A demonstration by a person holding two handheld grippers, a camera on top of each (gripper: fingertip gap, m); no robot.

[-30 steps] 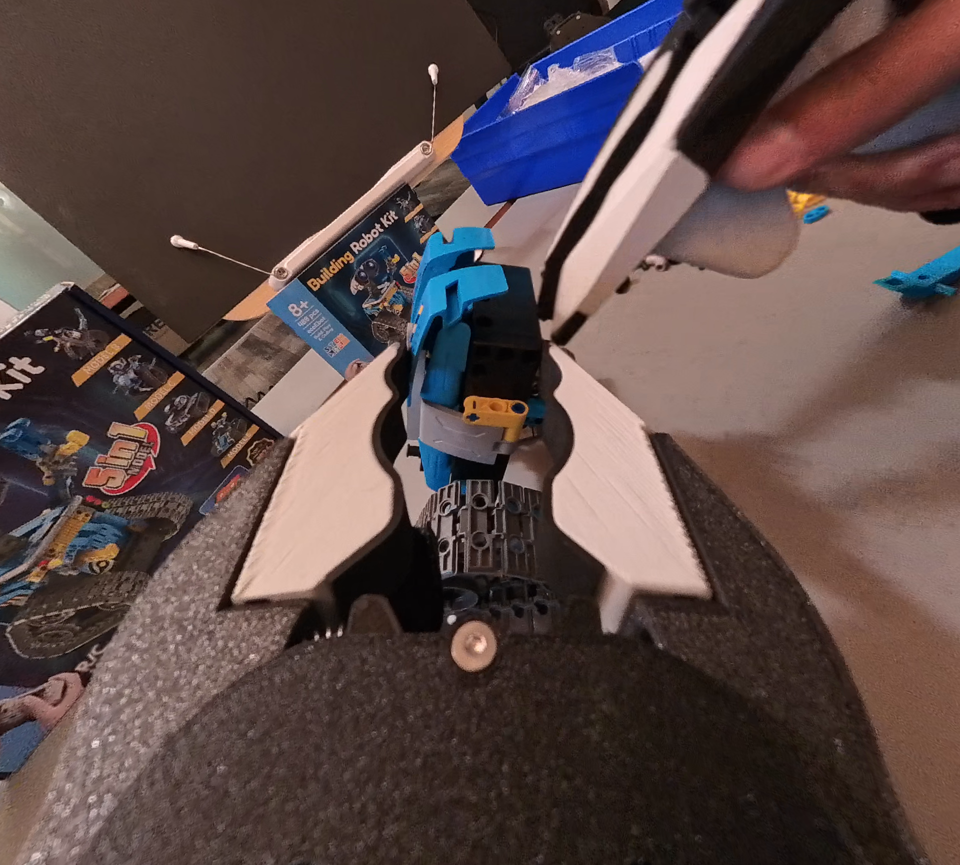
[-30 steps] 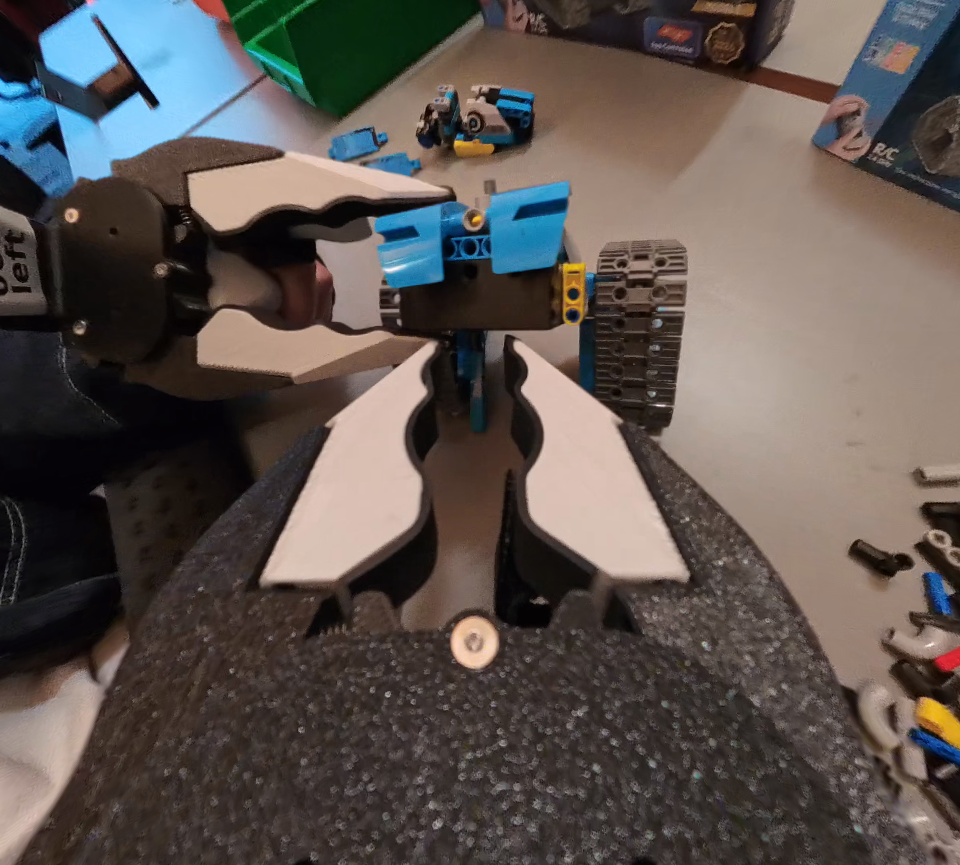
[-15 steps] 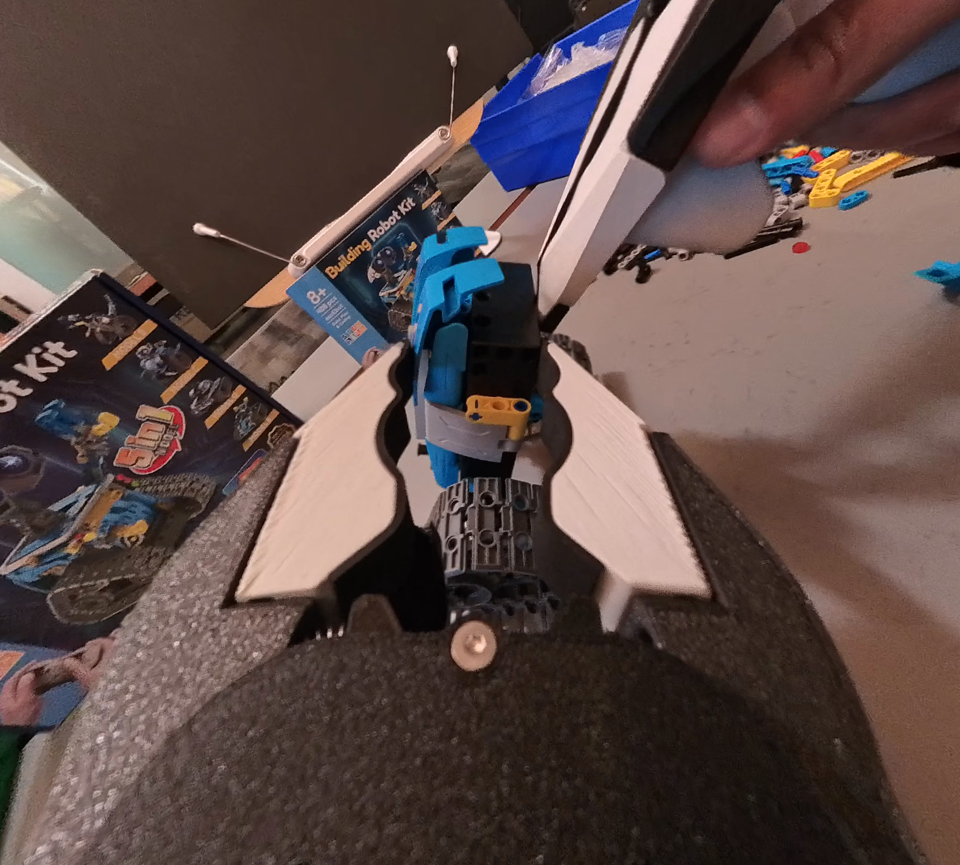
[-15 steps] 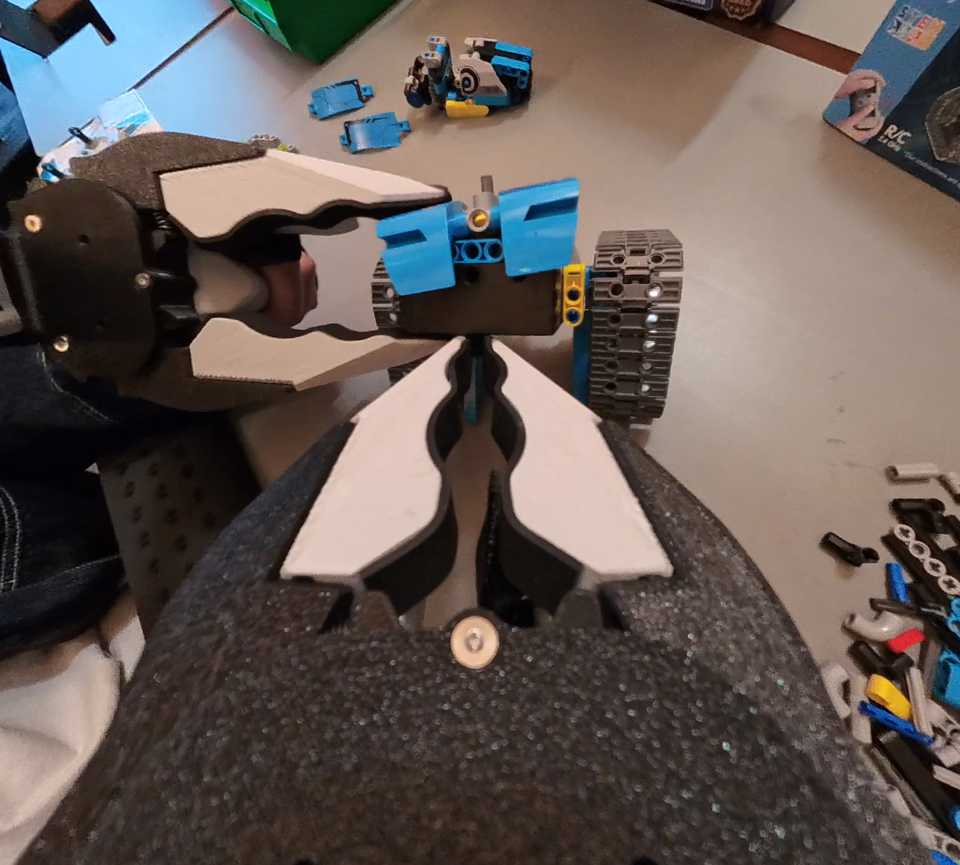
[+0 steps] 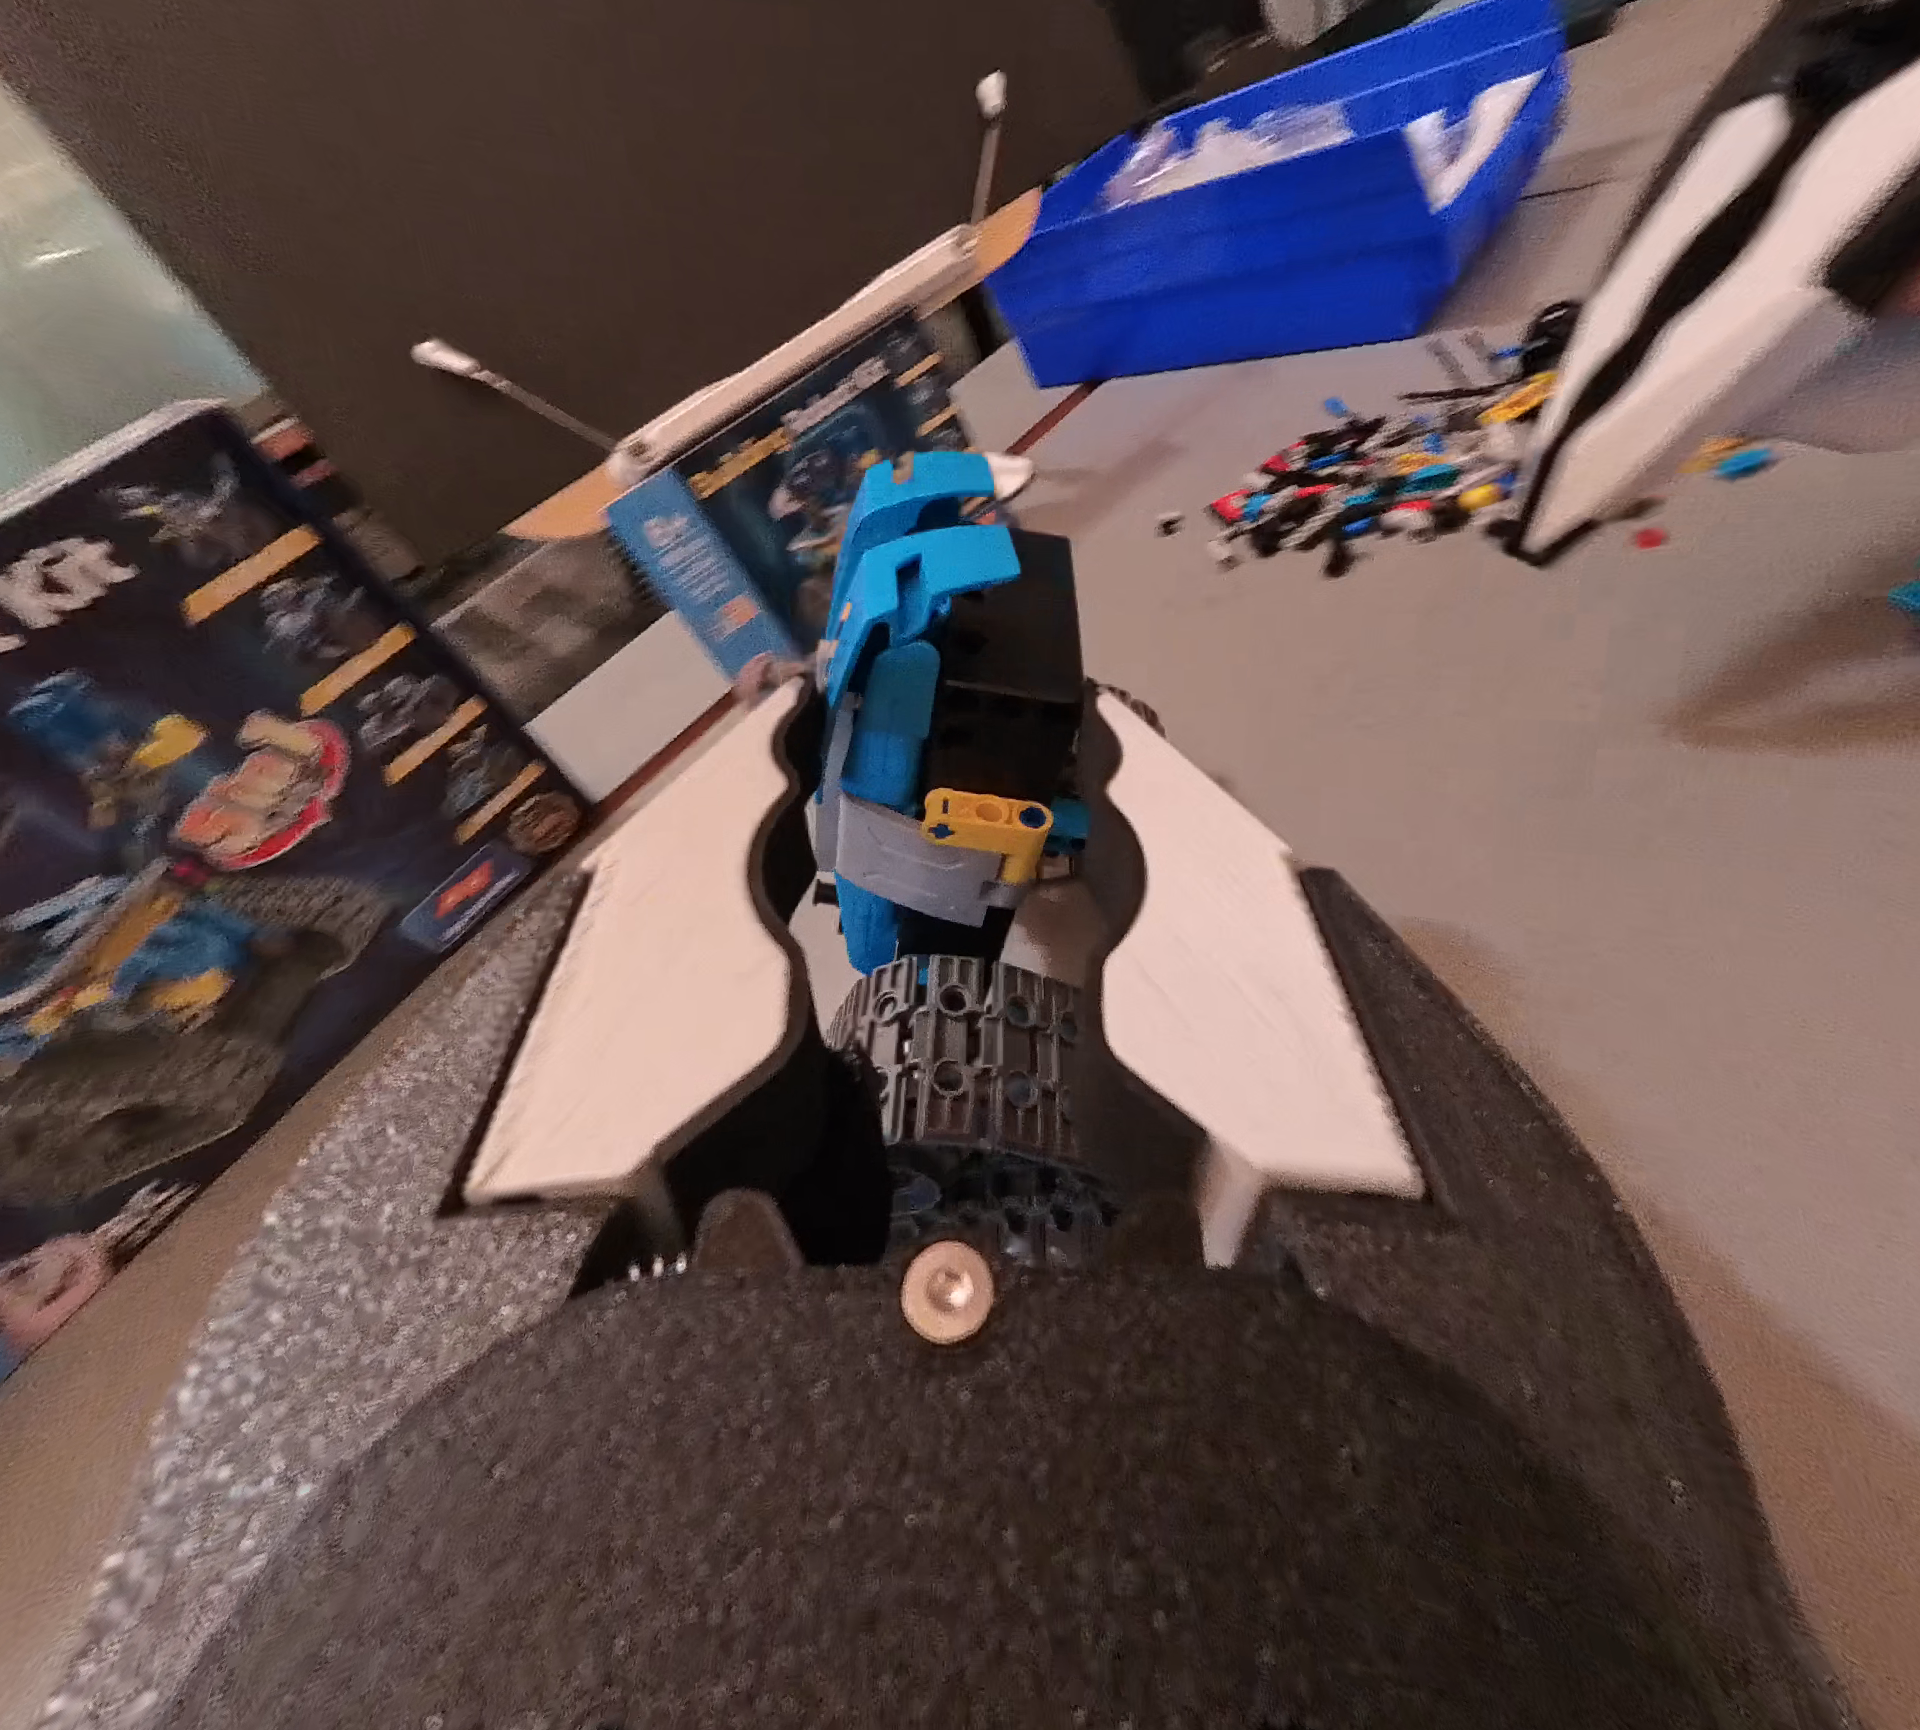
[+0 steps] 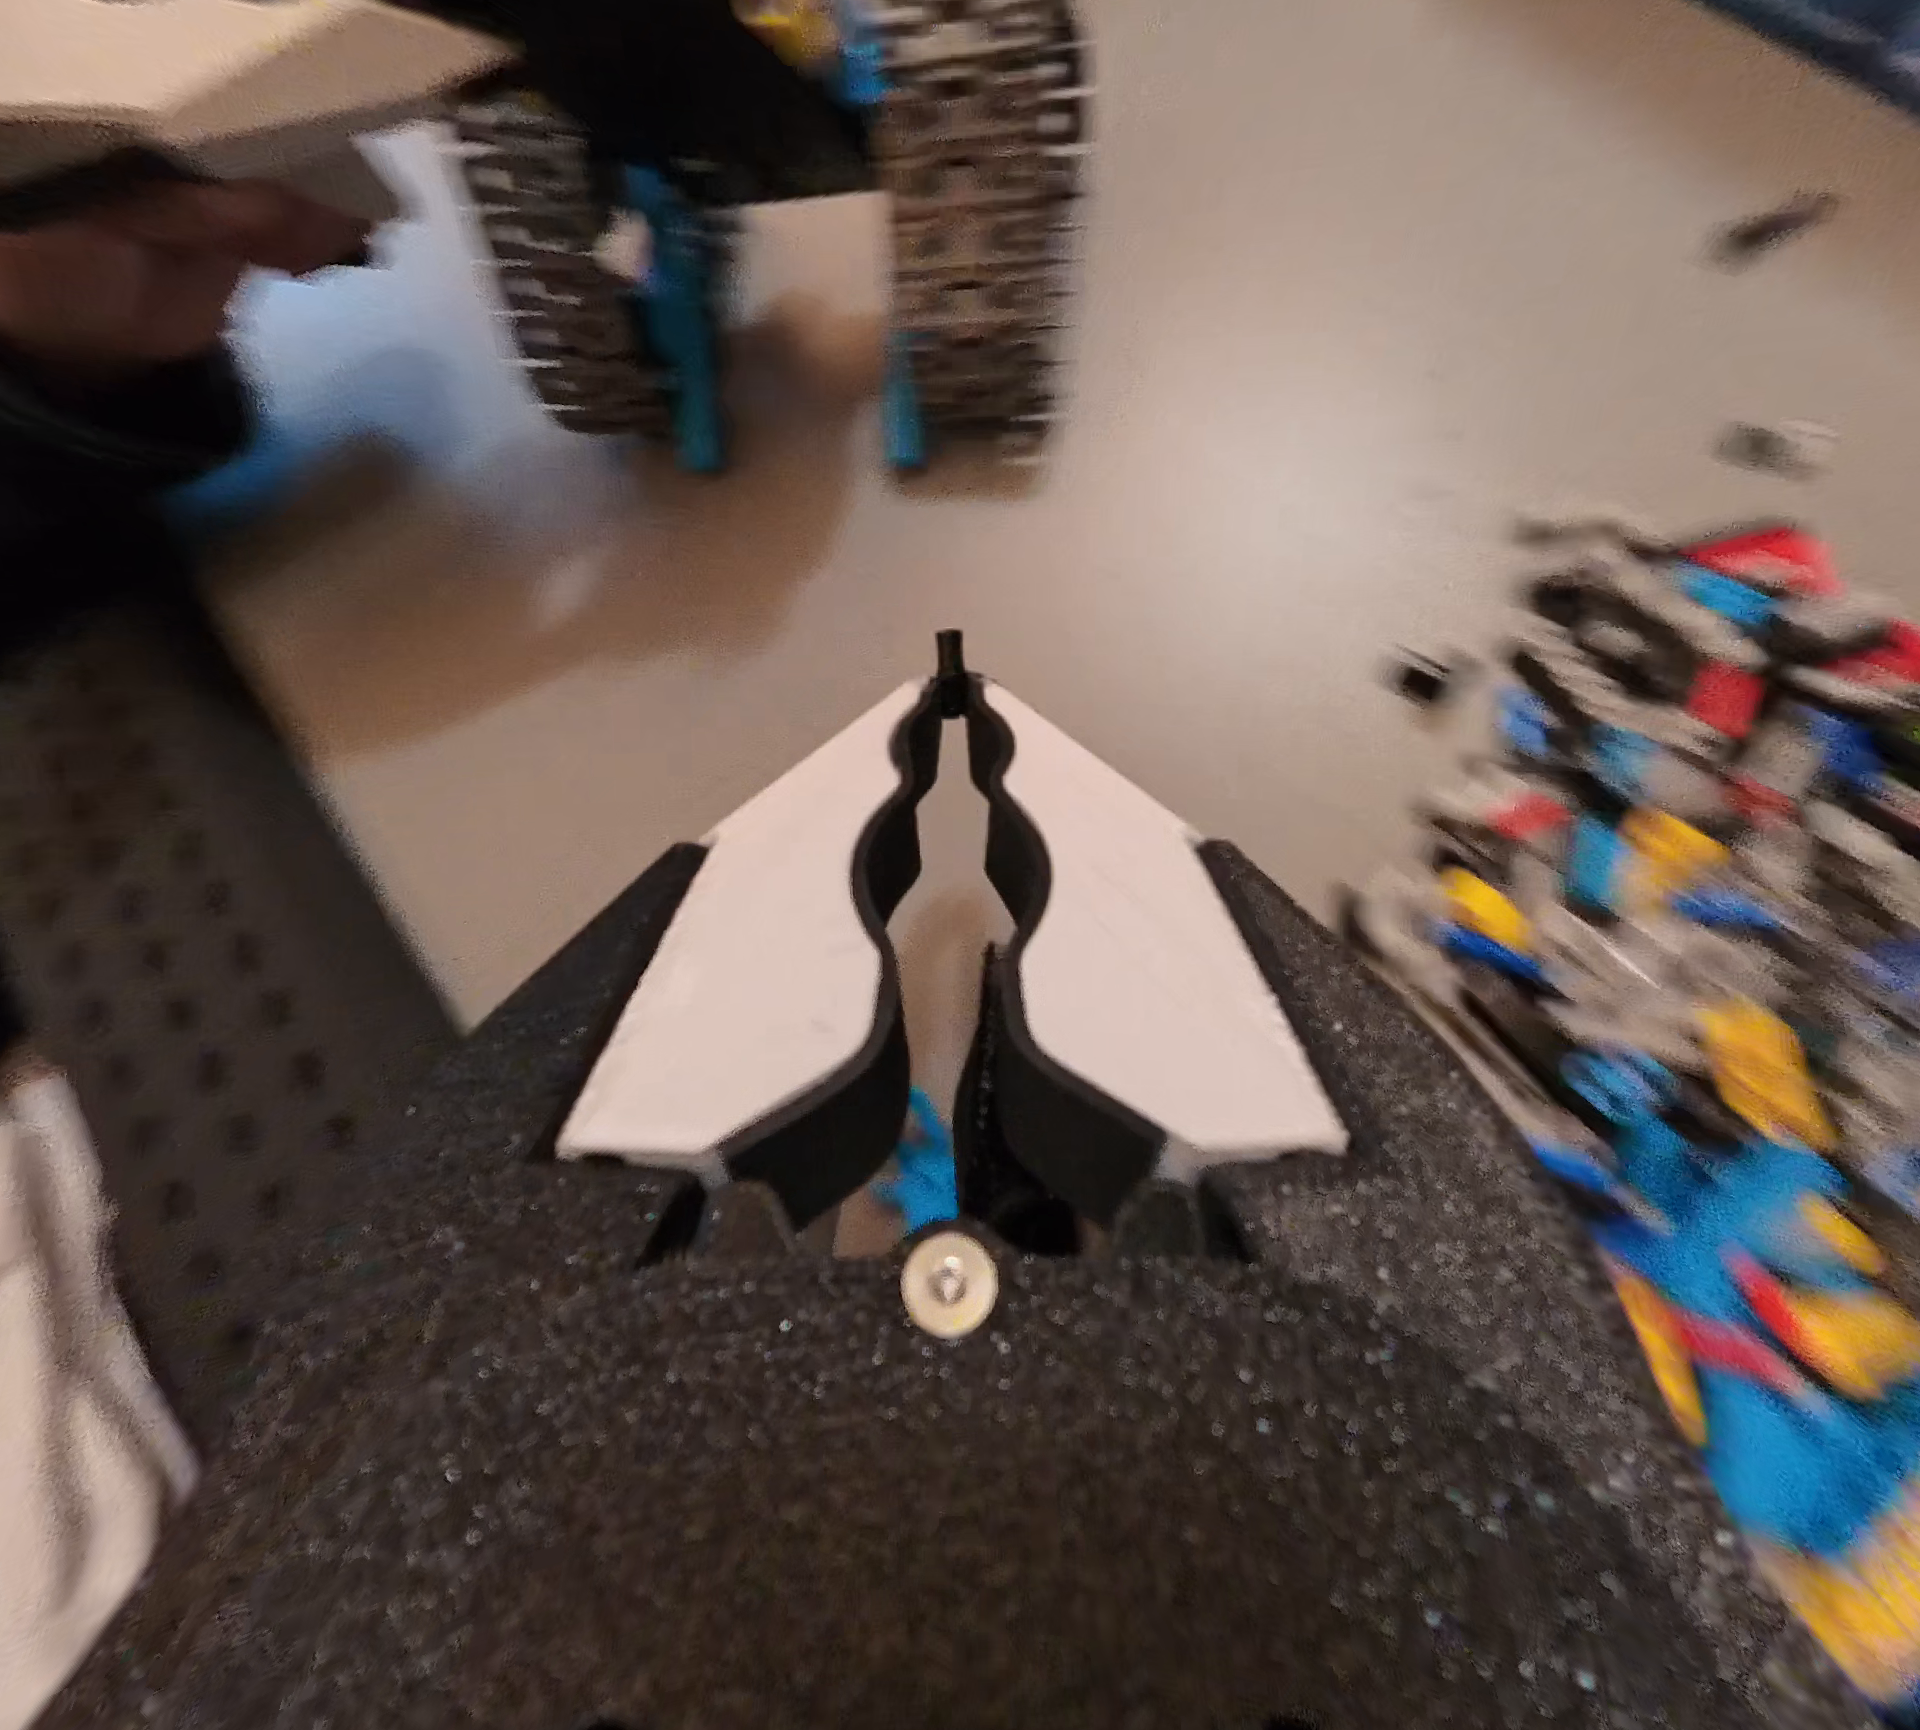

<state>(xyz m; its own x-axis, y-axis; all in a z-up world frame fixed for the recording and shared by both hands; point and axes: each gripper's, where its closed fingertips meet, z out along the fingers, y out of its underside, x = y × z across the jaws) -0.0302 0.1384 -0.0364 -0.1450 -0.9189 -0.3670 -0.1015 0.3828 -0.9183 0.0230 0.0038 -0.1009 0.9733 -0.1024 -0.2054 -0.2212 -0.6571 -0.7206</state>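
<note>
My left gripper (image 5: 945, 709) is shut on a toy tracked vehicle (image 5: 935, 745) with blue panels, a black body, a yellow connector and grey treads, and holds it above the table. In the blurred right wrist view the vehicle (image 6: 977, 194) hangs at the top, with a white finger (image 6: 260, 59) of the left gripper on its black body. My right gripper (image 6: 943, 688) is shut on a small black pin (image 6: 948, 652) that pokes out past its tips. It is clear of the vehicle and shows in the left wrist view (image 5: 1548, 527) at the far right.
A pile of loose coloured parts (image 6: 1714, 797) lies on the beige table (image 6: 1299, 330), also in the left wrist view (image 5: 1371, 475). A blue bin (image 5: 1278, 246) stands behind it. Kit boxes (image 5: 208, 797) stand at the left. A dark perforated mat (image 6: 156, 849) lies at the table's near left.
My right gripper closed under the vehicle, then pulled back and away with a small black pin in its tips. My left gripper kept hold of the vehicle.
</note>
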